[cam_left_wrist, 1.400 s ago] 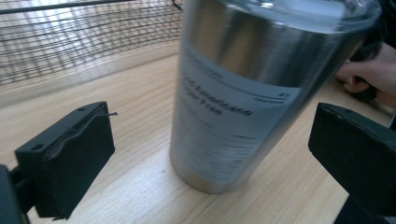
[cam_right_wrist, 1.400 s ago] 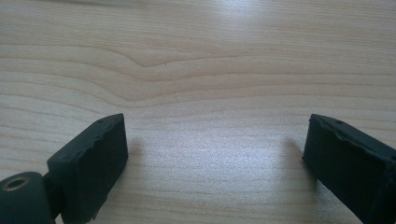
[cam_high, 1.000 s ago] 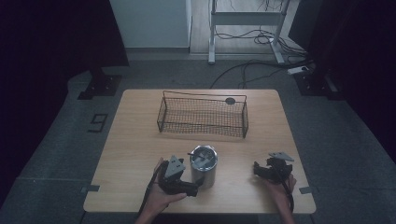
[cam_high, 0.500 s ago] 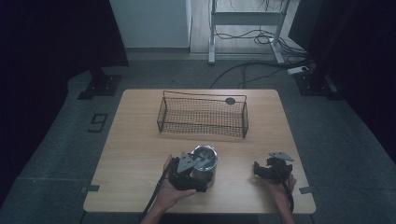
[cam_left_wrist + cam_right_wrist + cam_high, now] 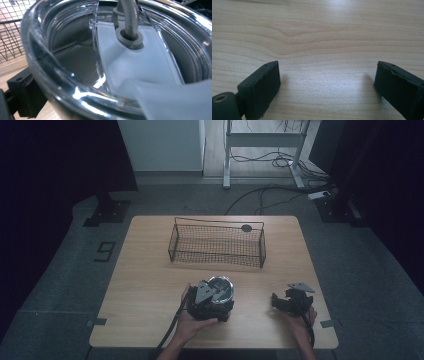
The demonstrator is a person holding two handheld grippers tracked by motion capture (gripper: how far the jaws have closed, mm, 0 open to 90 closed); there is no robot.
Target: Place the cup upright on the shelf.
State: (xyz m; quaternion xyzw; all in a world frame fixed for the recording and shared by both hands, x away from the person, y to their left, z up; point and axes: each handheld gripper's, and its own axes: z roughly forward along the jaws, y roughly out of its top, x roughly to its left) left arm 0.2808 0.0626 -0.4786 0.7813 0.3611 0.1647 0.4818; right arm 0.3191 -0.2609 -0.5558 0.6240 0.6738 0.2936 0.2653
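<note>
Resting on the tabletop (image 5: 150,290) near its front edge, the cup (image 5: 220,290) stands upright with a clear lid (image 5: 75,75) and a grey straw (image 5: 128,17), in front of the wire basket (image 5: 217,245) and well apart from it. Left tongs (image 5: 207,301) press against the cup's near side, with 1 black jaw visible beside its wall in the left gripper view; whether they grip it cannot be told. Right tongs (image 5: 327,85) lie low over bare wood to the cup's right, both jaws spread wide with nothing between them.
</note>
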